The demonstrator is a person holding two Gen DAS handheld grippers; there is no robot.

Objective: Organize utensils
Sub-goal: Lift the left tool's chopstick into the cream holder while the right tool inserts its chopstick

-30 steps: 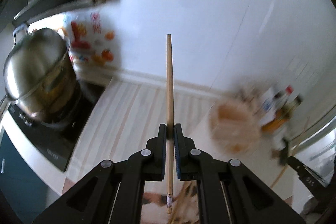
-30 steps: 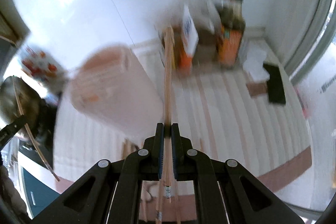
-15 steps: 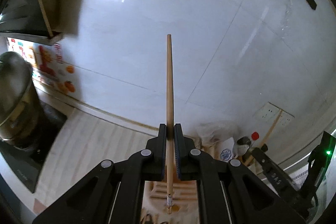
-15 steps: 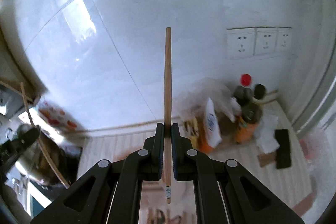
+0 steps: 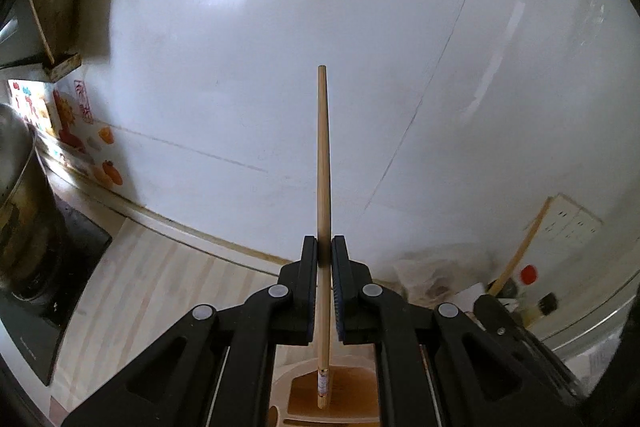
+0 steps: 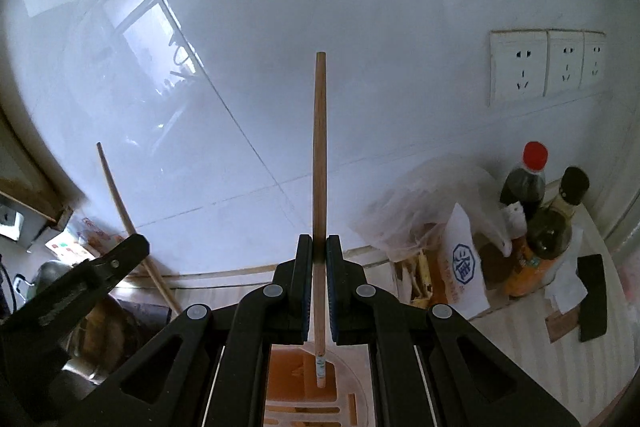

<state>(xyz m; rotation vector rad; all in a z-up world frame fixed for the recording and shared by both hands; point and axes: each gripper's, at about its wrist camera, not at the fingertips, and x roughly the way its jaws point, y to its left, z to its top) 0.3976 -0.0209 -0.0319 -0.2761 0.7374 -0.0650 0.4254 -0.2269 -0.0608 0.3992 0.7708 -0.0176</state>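
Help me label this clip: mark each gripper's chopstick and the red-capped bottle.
left chopstick (image 5: 324,163), left wrist view, mid-shaft
right chopstick (image 6: 319,155), right wrist view, mid-shaft
red-capped bottle (image 6: 525,185), right wrist view, dark body

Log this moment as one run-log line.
left gripper: shut on chopstick | right gripper: shut on chopstick | both upright over utensil holder | phase: pre-insert

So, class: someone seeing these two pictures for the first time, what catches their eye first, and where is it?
The wooden chopstick standing upright, clamped in the left gripper, its lower end over a pinkish utensil holder. The right gripper pinches another chopstick likewise. Against the white tiled wall, at right, stand a red-capped sauce bottle and three sockets.
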